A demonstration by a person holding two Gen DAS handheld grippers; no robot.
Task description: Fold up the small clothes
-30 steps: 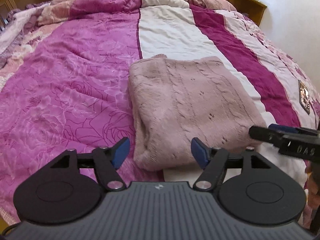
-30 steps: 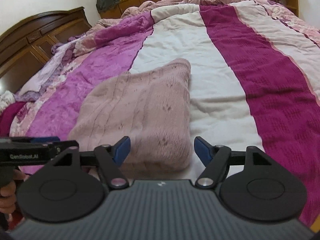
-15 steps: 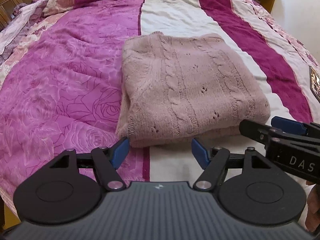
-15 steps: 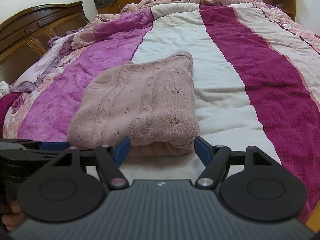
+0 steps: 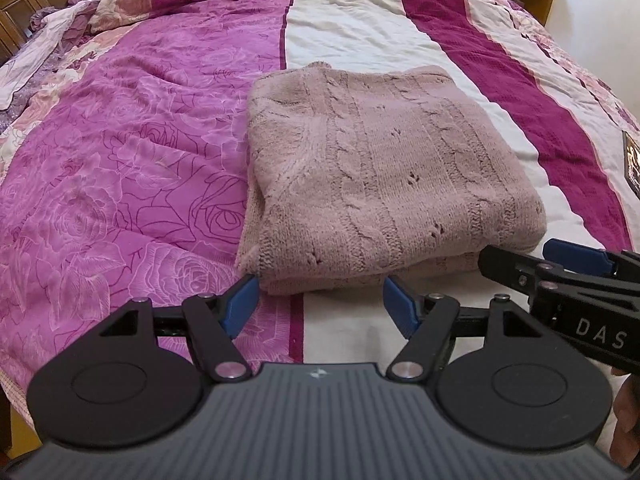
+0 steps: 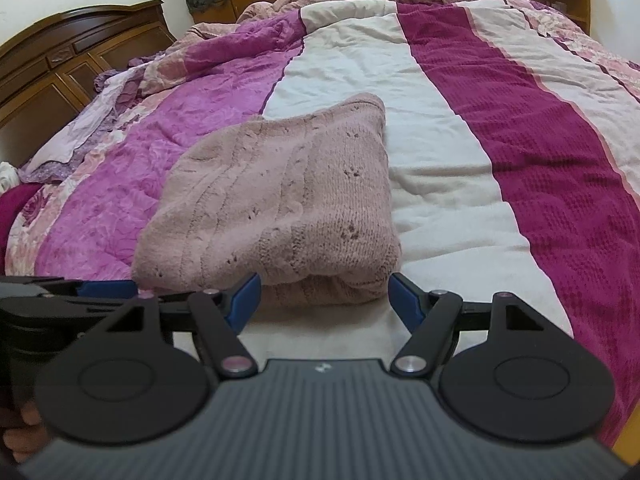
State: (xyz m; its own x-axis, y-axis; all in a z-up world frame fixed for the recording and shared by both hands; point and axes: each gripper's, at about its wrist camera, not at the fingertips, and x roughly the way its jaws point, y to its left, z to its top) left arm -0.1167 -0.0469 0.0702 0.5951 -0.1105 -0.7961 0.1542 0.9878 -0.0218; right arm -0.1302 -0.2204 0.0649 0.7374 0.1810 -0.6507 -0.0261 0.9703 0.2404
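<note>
Pink cable-knit sweater (image 5: 376, 172), already folded into a thick rectangle, sits centre frame in the left wrist view and centre-left in the right wrist view (image 6: 280, 208). It lies on the bed quilt (image 5: 120, 168), straddling the magenta floral panel and the cream stripe.

Handling, my judgement: soft, bulky, light; it will sag and the layers will slide apart if I lift by the top ply alone. Best hold is the stacked near edge at lower centre, pinching all layers, one gripper toward each near corner.

Left gripper (image 5: 318, 302): jaws spread wide, nothing between them. The blue pads sit just short of the sweater's near edge, the left one close to its near-left corner. I can't tell if it touches.

Right gripper (image 6: 324, 298): jaws equally spread and empty, framing the near-right corner where the fold bulges.
</note>
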